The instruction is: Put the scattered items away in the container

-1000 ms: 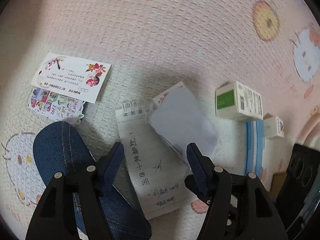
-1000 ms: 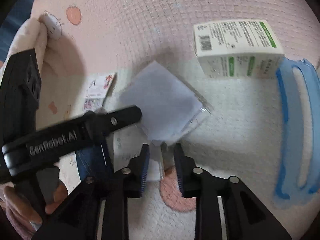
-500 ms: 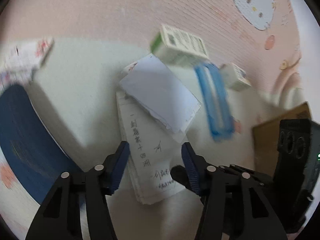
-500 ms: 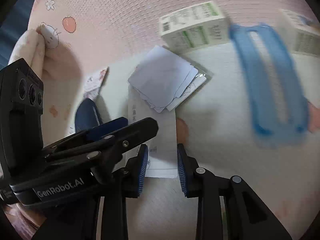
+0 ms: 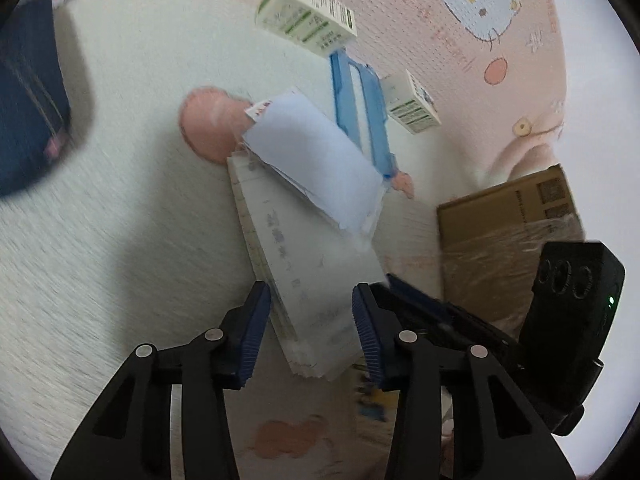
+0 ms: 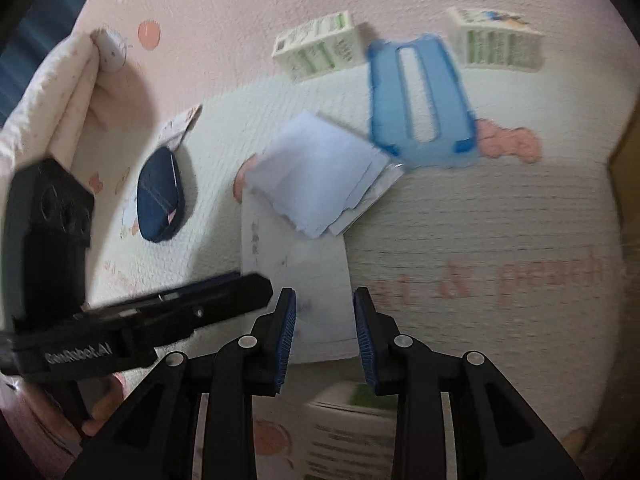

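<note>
Boxes, two; notepad, one.

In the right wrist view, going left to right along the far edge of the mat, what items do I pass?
Green-striped box → blue plastic frame → second white box.

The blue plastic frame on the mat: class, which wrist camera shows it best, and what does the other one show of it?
The right wrist view: the blue plastic frame lies whole and unobstructed there, slot and both long bars visible. The left wrist view shows it edge-on, with its near end hidden behind the loose white papers.
</note>
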Demonstrator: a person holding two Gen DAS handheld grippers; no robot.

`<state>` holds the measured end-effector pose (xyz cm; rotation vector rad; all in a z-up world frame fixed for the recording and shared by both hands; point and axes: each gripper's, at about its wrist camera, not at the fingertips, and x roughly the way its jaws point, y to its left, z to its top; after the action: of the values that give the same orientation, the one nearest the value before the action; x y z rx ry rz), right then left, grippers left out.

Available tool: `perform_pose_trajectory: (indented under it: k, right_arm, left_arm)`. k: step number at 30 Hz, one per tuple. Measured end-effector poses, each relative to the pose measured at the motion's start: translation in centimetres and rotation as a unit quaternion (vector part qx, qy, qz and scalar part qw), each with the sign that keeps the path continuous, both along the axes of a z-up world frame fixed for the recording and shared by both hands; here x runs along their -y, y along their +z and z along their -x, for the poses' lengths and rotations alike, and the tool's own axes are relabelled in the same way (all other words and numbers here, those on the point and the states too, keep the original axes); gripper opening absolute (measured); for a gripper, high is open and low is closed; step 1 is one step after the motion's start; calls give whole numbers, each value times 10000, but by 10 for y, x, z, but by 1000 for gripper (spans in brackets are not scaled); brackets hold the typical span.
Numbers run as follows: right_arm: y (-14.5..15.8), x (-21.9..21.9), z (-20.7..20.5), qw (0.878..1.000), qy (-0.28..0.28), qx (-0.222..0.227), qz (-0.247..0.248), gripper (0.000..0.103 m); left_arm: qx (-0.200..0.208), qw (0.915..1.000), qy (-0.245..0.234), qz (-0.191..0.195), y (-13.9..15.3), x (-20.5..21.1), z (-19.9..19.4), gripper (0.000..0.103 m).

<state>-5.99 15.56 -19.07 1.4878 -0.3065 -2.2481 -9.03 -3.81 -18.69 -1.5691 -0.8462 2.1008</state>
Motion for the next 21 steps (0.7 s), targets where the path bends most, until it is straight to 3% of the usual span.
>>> perform_pose_trajectory:
  k: [5,13,15,16,21]
  right_arm:
    - [31,-35,-23,9990,-235,-268,260,27]
    - [33,-52,-86,9986,-177,-347,-363,28]
    - [27,-61,-98,9991,-230,-224,-272,28]
    - [24,-66,-103,9990,-336,-183,-227,28]
    - [24,-68,-109,9987,-332,-231,-318,28]
  left_arm:
    - [-40,9997,8,232,11,-9,-7,46]
    - [-686,9907,-517,1057,34,-28,-42,46]
    - [-695,9878,-796,1142,31,-36,-53,27]
    - [-609,9875,-909,1132,27,-40,-56,23]
    - [-128,9893,-1256,737,6,-60,-68,16]
